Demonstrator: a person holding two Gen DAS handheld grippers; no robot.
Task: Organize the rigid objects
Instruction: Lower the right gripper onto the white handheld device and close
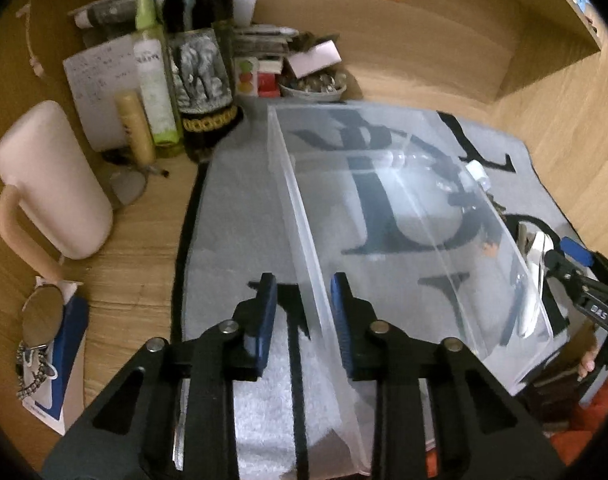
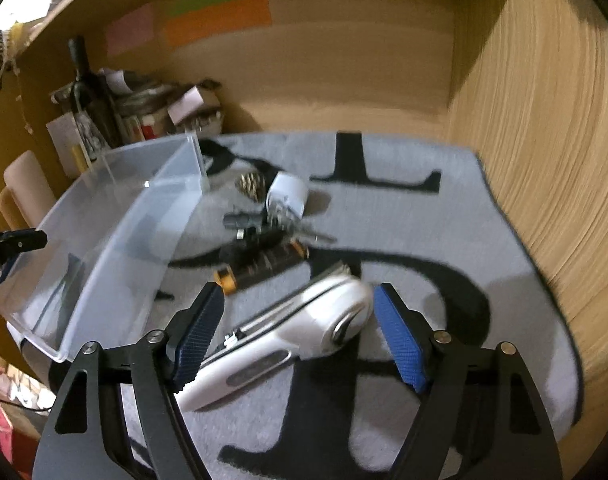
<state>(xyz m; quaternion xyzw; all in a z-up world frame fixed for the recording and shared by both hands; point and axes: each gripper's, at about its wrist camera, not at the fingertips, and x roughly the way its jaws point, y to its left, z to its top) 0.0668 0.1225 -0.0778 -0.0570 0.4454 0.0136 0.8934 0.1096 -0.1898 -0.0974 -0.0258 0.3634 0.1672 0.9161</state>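
Left gripper (image 1: 304,280): part open, straddling the clear bin's (image 1: 384,208) near wall, pads not seen touching.
Right gripper (image 2: 295,300): wide open around the white shaver (image 2: 287,336), which lies on the grey mat (image 2: 444,240), frame centre.
"DAS" printed on its arm.
Tool pile (image 2: 263,240) beyond.
Mat's right half bare.
Bottle (image 1: 199,60), upper left.

Home desk nook: wine bottle (image 1: 199,40), mug (image 1: 51,184).

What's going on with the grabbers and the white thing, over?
Left gripper straddling clear bin wall, not clamped. Right gripper open around white shaver. Black-orange tool lies just beyond.
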